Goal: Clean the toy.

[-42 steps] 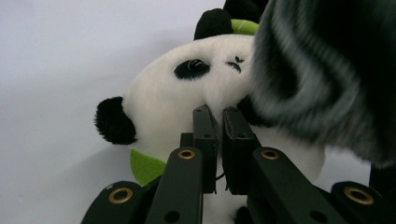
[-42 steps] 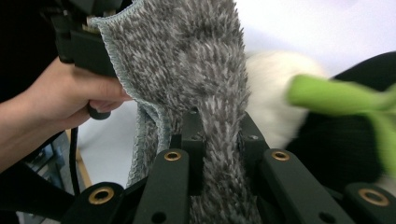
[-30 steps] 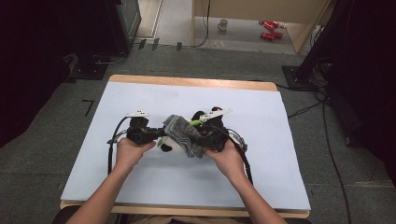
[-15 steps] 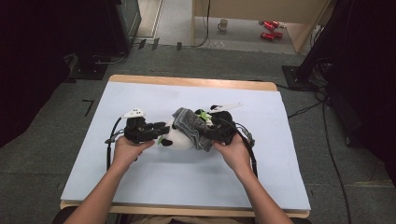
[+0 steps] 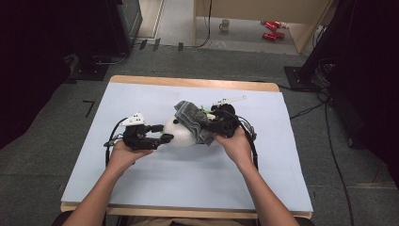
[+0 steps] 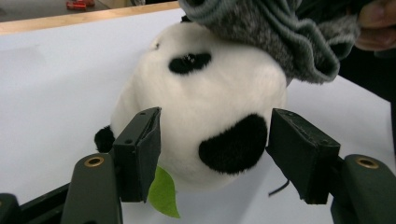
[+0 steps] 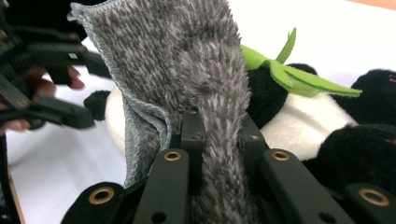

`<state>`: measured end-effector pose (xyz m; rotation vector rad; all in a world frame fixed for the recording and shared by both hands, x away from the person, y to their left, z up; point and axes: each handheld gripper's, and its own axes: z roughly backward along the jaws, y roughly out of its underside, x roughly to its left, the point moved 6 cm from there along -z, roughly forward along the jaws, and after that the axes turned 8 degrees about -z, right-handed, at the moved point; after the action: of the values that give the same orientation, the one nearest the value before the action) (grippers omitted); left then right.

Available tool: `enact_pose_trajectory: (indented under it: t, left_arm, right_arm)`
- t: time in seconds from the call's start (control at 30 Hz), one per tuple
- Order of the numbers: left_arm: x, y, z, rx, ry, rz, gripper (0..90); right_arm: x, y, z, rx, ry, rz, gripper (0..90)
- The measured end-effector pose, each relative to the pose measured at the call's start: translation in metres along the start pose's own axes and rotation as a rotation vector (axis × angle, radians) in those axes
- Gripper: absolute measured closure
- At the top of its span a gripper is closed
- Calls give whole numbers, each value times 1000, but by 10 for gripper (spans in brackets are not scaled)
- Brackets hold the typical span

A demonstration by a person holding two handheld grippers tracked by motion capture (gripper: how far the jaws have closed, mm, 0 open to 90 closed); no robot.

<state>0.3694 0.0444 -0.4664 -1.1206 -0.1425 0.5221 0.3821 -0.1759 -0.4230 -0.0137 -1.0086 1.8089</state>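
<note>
On the pale blue tabletop (image 5: 141, 188), the left hand-held gripper (image 5: 165, 137) sits at about nine o'clock of the white-and-black plush panda toy (image 5: 181, 134). Its jaws have just been opening and now stand released either side of the panda's round head, pads (image 6: 140, 149) just beside the fur. The panda lies near the tabletop's middle. At its three o'clock, the right hand-held gripper (image 5: 207, 123) is clenched on a fuzzy grey cloth (image 7: 187, 70) draped over the toy's top, beside green felt leaves (image 7: 299, 74).
</note>
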Motion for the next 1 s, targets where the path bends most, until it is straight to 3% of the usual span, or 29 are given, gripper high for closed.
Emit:
enact_pose_trajectory:
  t: [0.17, 0.33, 0.47, 0.57, 0.73, 0.8, 0.87, 1.0]
  left_arm:
    - [1, 0, -16, -34, -26, -36, 288]
    - [3, 1, -24, -29, -69, -64, 244]
    - [7, 3, -27, -35, -71, -79, 311]
    - [6, 2, -28, -34, -98, -78, 379]
    - [7, -2, -25, -33, -100, 34, 546]
    - [3, -5, -23, -8, -103, 48, 590]
    - [-2, -8, -22, 17, -72, 82, 633]
    - [-12, -14, -18, 45, -45, 88, 675]
  right_arm:
    - [-4, -7, -3, -17, -15, -14, 785]
    - [-8, -12, -5, -30, -30, -10, 779]
    - [-9, -13, -7, -36, -35, 1, 773]
    - [-9, -13, -8, -54, -29, 37, 761]
    - [-7, -15, -8, -97, -12, 37, 783]
    - [-6, -17, -5, -104, -28, 20, 793]
    - [-2, -20, -1, -114, -37, 12, 799]
    - [11, -27, 10, -140, -77, 9, 800]
